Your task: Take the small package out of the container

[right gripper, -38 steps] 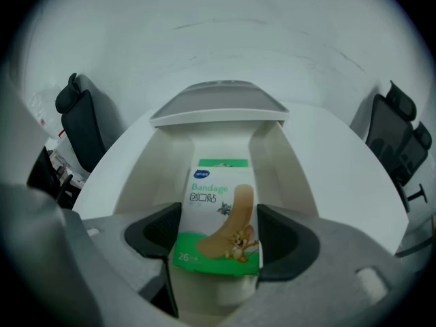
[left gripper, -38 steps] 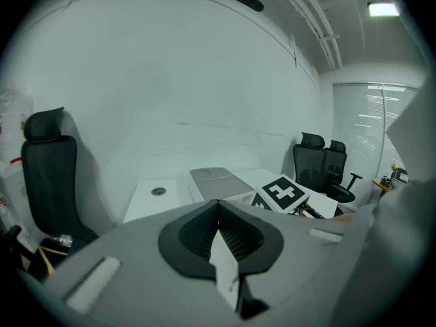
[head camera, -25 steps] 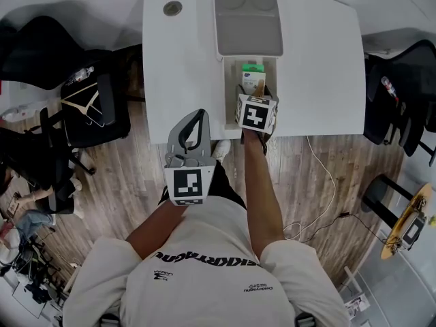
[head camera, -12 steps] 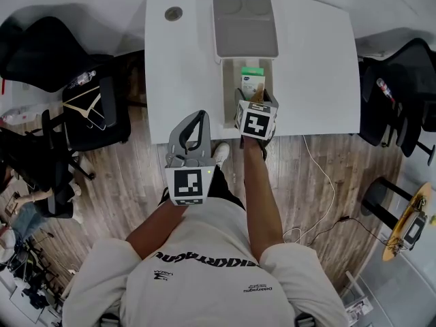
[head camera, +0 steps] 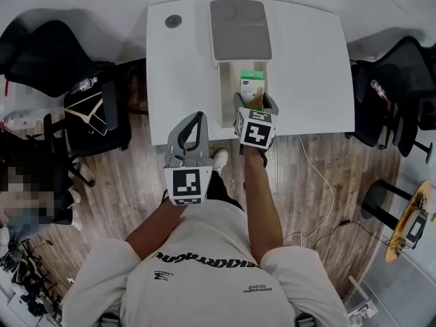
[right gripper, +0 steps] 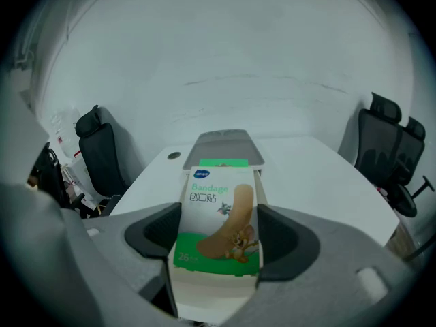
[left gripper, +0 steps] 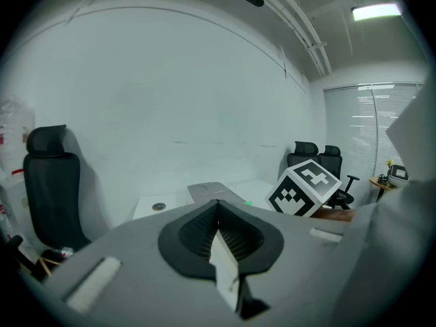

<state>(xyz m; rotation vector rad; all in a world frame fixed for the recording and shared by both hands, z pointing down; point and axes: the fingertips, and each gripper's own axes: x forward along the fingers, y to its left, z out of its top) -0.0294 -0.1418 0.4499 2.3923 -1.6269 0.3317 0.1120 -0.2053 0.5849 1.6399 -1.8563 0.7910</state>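
Observation:
A white and green bandage box, the small package, stands upright between the jaws of my right gripper, which is shut on it. It hangs over the near half of the open white container, whose grey lid lies folded back on the white table. Another green item shows inside the container behind the box. My left gripper is shut and holds nothing, off the table's front edge, left of the container.
A round grommet hole sits in the table's far left corner. Black office chairs stand to the left and right of the table. A cable trails over the wooden floor near my right side.
My right gripper has drawn back toward me with the bandage box, lifting it from the container. The left gripper has stayed where it was.

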